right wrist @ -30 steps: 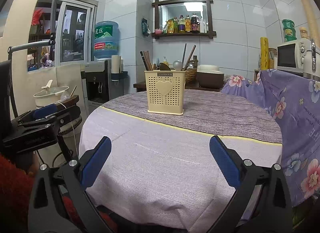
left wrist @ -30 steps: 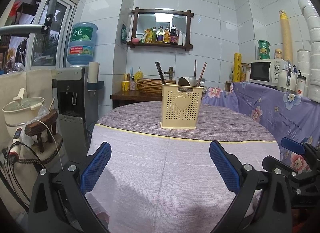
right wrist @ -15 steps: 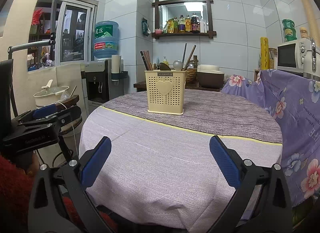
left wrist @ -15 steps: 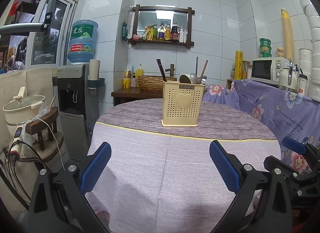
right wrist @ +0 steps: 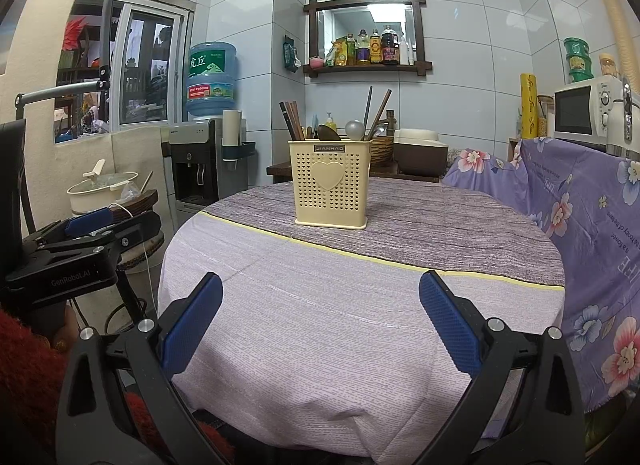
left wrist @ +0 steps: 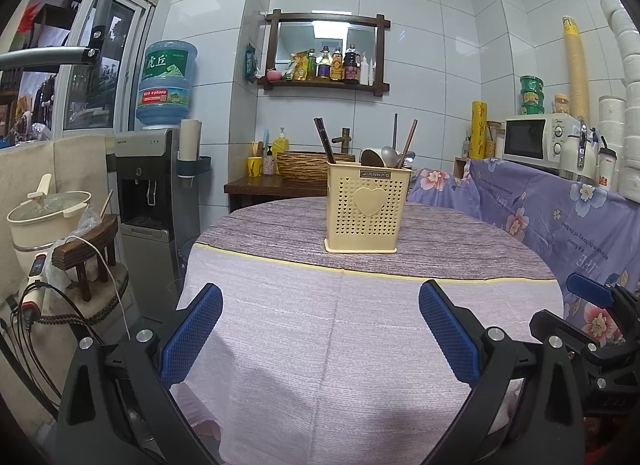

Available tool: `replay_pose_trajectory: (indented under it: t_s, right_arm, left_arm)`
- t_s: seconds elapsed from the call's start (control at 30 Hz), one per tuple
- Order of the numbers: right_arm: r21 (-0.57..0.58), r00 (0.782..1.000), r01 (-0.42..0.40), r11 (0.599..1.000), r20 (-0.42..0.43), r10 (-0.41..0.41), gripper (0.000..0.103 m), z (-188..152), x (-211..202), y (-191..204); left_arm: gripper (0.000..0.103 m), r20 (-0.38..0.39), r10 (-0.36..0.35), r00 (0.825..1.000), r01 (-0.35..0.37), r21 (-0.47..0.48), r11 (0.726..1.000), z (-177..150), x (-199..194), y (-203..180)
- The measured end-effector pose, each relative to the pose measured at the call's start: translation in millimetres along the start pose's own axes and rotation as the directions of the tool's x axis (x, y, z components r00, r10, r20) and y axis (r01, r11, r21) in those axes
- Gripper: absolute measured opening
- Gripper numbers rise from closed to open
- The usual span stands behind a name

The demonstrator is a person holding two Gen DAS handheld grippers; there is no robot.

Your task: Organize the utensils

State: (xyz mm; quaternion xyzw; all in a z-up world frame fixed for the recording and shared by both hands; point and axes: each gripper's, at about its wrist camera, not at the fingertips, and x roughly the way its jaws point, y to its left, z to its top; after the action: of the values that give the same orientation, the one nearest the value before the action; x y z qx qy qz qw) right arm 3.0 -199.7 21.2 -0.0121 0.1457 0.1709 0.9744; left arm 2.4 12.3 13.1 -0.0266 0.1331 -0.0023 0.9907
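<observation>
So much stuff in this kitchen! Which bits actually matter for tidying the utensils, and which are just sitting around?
Part of the job:
- yellow utensil holder on the table
- chopsticks and spoons standing in it
- left gripper and right gripper, both open and empty

Just lying about:
- water dispenser
- microwave
- bottle shelf
- pot

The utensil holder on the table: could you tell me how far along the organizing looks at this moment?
It looks essentially done. The chopsticks and spoons stand inside the beige utensil holder, and no loose utensil shows on the tablecloth. Nothing is in hand: the left gripper and right gripper are both open and empty, short of the holder. No step visibly remains.
</observation>
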Motion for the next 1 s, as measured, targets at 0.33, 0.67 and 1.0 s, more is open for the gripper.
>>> replay_pose_trajectory:
  t_s: [0.33,0.67,1.0]
  right_arm:
    - [0.0,1.0,0.0,1.0,-0.002,0.0,0.097,0.0,1.1,0.1]
    - [0.0,1.0,0.0,1.0,-0.004,0.0,0.097,0.2,1.9,-0.1]
    - [0.004,1.0,0.007,1.0,-0.007,-0.007,0.097,-1.1,3.4,0.5]
  left_arm:
    - [0.098,0.0,0.002,1.0,-0.002,0.001,1.0,-0.7,0.4,1.0]
    - [0.098,0.003,0.005,1.0,-0.005,0.002,1.0,-0.9,0.7,1.2]
    - [0.098,0.028,0.004,1.0,-0.004,-0.017,1.0,1.8,-4.5,5.5]
